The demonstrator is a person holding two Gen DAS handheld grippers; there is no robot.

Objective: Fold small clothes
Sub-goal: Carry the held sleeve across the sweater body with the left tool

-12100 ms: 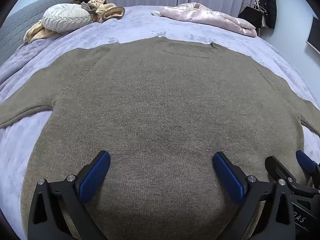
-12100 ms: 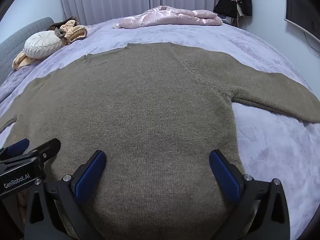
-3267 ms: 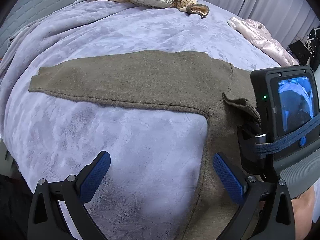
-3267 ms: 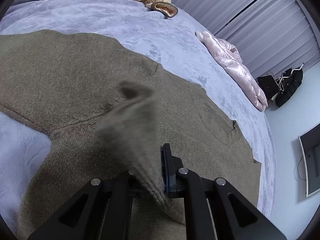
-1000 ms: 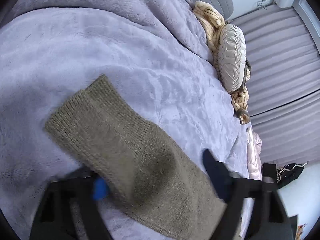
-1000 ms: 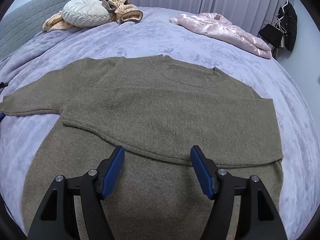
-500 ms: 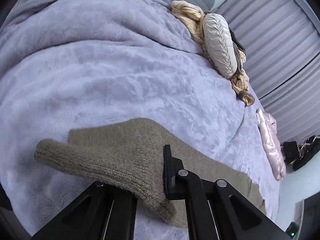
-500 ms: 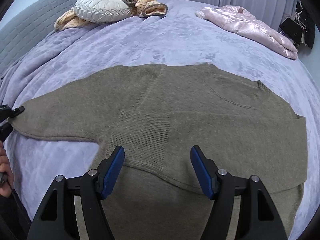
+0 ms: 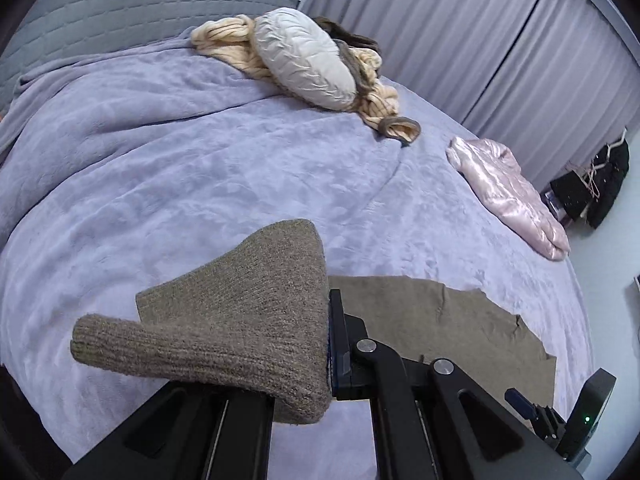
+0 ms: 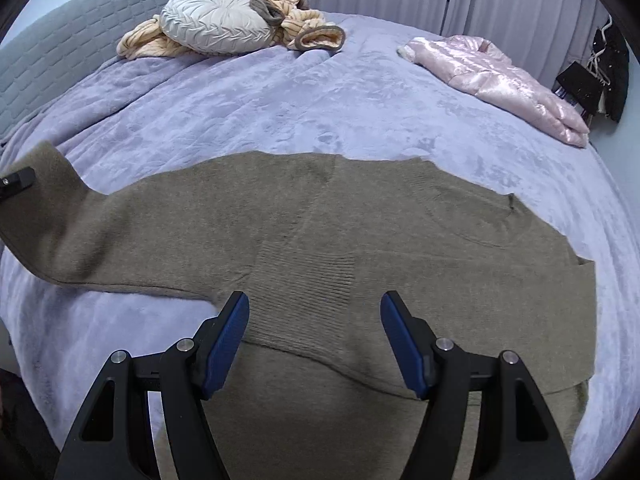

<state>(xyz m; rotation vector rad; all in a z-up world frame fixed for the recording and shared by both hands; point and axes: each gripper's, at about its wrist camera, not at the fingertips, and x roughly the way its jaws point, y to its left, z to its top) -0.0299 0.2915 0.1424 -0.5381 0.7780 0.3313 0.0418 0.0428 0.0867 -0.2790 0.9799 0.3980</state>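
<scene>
An olive-brown knit sweater lies flat on the lilac bedspread, one sleeve folded across its body. My left gripper is shut on the ribbed cuff of the other sleeve and holds it lifted off the bed. In the right wrist view that raised sleeve rises at the far left, with a tip of the left gripper beside it. My right gripper hovers open over the folded sleeve's cuff, nothing between its blue pads.
At the head of the bed lie a round grey cushion and cream knitwear against the grey headboard. A pink satin jacket rests at the far right. Dark clothes hang by the curtains.
My left gripper closed on the sleeve cuff and has lifted it up off the bed, rolling as it rose. The right gripper drifted slightly, still open over the sweater.
</scene>
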